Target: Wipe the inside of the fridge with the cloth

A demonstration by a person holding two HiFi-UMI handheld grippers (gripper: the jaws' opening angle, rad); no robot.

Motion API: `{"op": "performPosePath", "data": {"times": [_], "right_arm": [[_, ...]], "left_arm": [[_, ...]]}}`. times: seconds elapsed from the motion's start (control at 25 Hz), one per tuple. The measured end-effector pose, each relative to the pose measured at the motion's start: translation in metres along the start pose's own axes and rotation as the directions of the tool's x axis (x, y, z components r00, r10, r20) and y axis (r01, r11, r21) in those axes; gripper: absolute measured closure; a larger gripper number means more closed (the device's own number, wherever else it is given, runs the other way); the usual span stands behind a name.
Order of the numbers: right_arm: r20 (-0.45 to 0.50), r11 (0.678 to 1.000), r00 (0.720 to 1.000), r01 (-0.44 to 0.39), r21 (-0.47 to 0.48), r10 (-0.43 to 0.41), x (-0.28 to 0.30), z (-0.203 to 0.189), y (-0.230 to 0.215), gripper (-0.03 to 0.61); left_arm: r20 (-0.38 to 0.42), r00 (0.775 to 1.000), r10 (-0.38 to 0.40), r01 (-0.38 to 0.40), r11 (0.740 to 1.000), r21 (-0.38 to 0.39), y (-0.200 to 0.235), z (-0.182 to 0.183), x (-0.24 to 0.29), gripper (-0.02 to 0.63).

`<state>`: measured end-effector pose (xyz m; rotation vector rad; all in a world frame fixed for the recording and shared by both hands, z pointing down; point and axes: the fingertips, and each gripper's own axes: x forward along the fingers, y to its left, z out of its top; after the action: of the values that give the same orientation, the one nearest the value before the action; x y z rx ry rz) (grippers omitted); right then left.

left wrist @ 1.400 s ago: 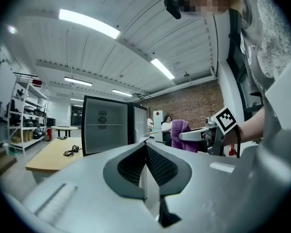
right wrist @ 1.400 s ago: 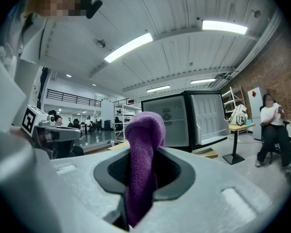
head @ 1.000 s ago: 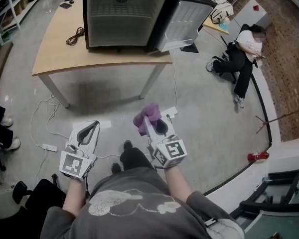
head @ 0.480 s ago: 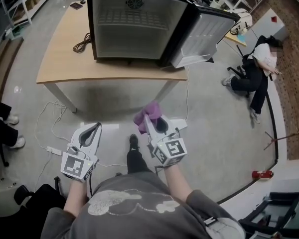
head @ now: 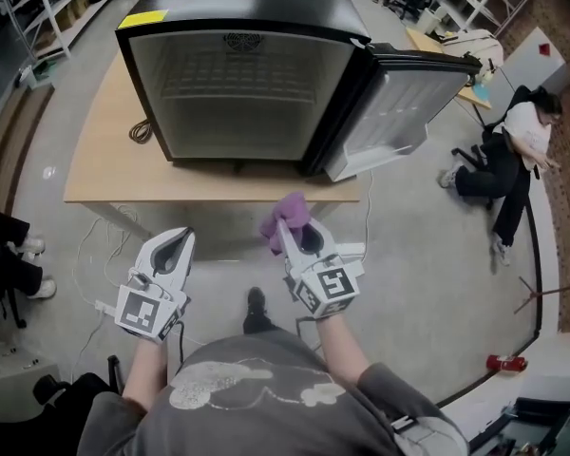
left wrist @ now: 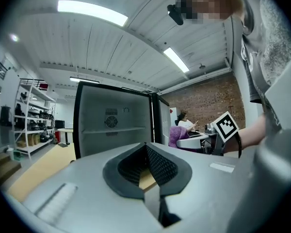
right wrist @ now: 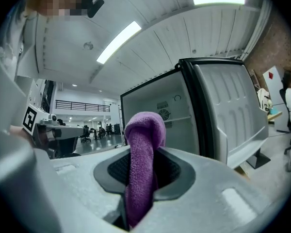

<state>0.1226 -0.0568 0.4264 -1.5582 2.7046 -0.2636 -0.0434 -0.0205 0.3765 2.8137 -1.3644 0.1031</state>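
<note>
Near the open fridge (head: 237,84) on the surface (head: 85,174), we are gripping the purple cloth (head: 294,207) in the right tongs (head: 285,231), left tongs (head: 179,238) closed and empty, with wiping not yet started.

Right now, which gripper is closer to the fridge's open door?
Right. The right gripper, clamped on the purple cloth, is in front of the open door, near its hinge side; the left gripper is farther left.
</note>
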Motion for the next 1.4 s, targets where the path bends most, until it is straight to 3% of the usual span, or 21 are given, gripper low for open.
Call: {"op": "performPosePath", "data": {"times": [0.28, 0.52, 1.08, 1.4], "right_arm": [[-0.008, 0.997, 0.997, -0.075, -0.029, 0.075, 0.048, 0.012, -0.042, 0.497], [0.011, 0.991, 0.992, -0.127, -0.043, 0.127, 0.078, 0.027, -0.050, 0.497], [0.023, 0.972, 0.976, -0.212, -0.098, 0.216, 0.136, 0.054, -0.005, 0.497], [0.068, 0.958, 0.959, -0.265, -0.114, 0.273, 0.205, 0.103, 0.041, 0.497]], "left_arm": [[0.025, 0.997, 0.074, -0.074, 0.997, 0.022, 0.032, 0.016, 0.071, 0.595], [0.033, 0.994, 0.100, -0.101, 0.994, 0.033, 0.043, 0.023, 0.093, 0.595], [0.060, 0.990, 0.129, -0.132, 0.990, 0.049, 0.107, 0.034, 0.114, 0.595], [0.102, 0.982, 0.157, -0.166, 0.982, 0.086, 0.173, 0.065, 0.116, 0.595]]}}
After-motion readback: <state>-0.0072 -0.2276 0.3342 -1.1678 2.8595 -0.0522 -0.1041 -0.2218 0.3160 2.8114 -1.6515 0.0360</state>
